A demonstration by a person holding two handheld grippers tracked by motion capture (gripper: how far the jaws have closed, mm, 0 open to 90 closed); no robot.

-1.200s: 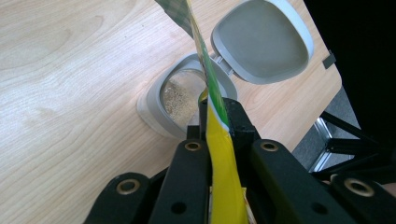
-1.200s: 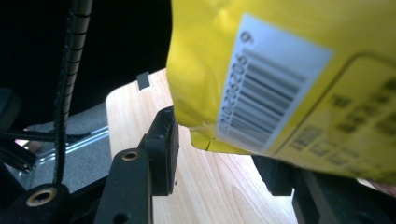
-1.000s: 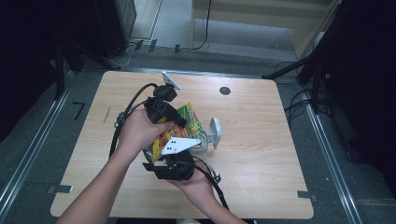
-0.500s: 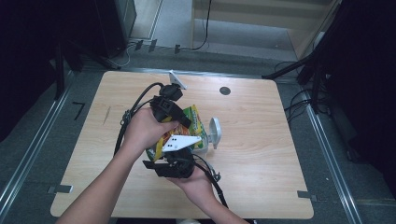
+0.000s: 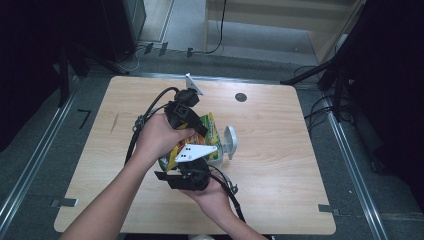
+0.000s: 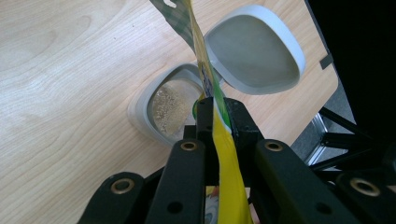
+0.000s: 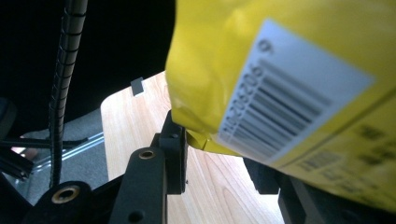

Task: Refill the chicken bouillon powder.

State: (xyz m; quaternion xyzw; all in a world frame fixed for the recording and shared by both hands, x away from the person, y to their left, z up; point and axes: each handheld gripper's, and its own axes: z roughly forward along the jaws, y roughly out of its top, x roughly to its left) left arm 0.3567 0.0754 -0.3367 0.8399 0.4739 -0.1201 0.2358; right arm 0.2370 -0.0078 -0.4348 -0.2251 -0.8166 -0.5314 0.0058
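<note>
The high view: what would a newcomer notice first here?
First, the yellow-and-green plastic packet held above the middle of the wooden table, pinched by both the left claw and the right claw. Under it stands a small white open container of pale grains, its white lid beside it.

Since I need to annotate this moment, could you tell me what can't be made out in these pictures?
- High view: the yellow packet is largely covered by both hands and grippers; its print is too small to read.
- Right gripper view: the right gripper has its far jaw hidden behind the packet, so its grip is unclear.
- Left gripper view: the white container is partly hidden by the left gripper; its grainy contents can't be identified.
</note>
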